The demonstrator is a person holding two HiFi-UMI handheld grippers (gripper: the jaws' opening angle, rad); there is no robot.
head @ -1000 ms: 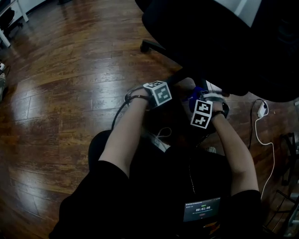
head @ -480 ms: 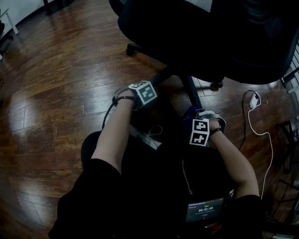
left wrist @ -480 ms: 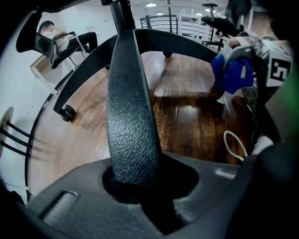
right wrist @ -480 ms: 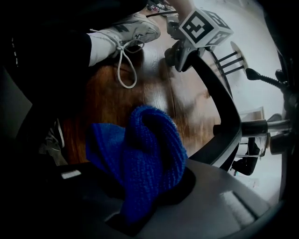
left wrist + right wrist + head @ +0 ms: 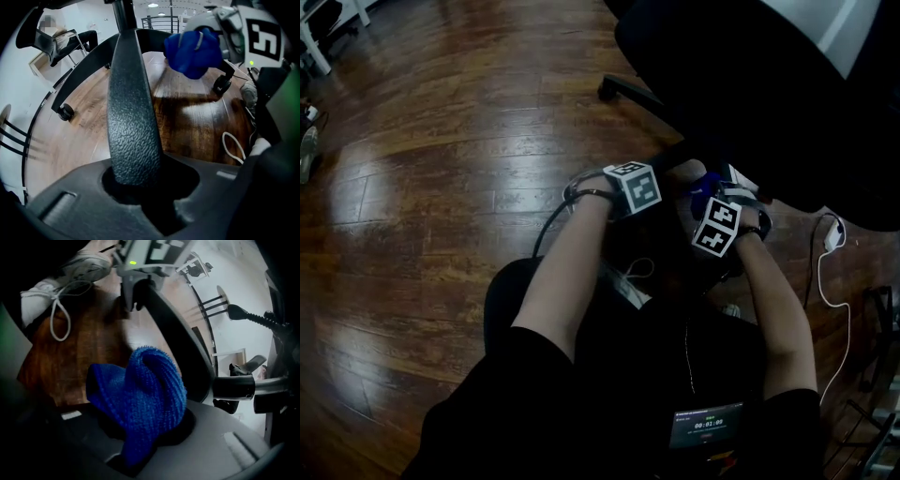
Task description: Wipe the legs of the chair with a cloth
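Note:
A black office chair (image 5: pixel 769 84) stands on a wooden floor, its legs ending in casters (image 5: pixel 606 91). In the left gripper view, a textured black chair leg (image 5: pixel 133 108) runs between the jaws of my left gripper (image 5: pixel 150 187), which is shut on it. My right gripper (image 5: pixel 140 437) is shut on a bunched blue cloth (image 5: pixel 140 394). The cloth lies against the side of a dark leg (image 5: pixel 173 333). In the head view both grippers, left (image 5: pixel 639 187) and right (image 5: pixel 717 225), sit close together under the seat with the cloth (image 5: pixel 701 201) between them.
A white cable (image 5: pixel 825 281) and plug (image 5: pixel 832 231) lie on the floor at the right, beside a metal frame (image 5: pixel 877 319). A white laced shoe (image 5: pixel 51 282) is near the leg. More casters (image 5: pixel 65 111) (image 5: pixel 220 84) ring the base. A second chair (image 5: pixel 61 42) stands far off.
The right gripper with the cloth slid back toward me along the leg, then returned up beside the left gripper. The left gripper kept its hold.

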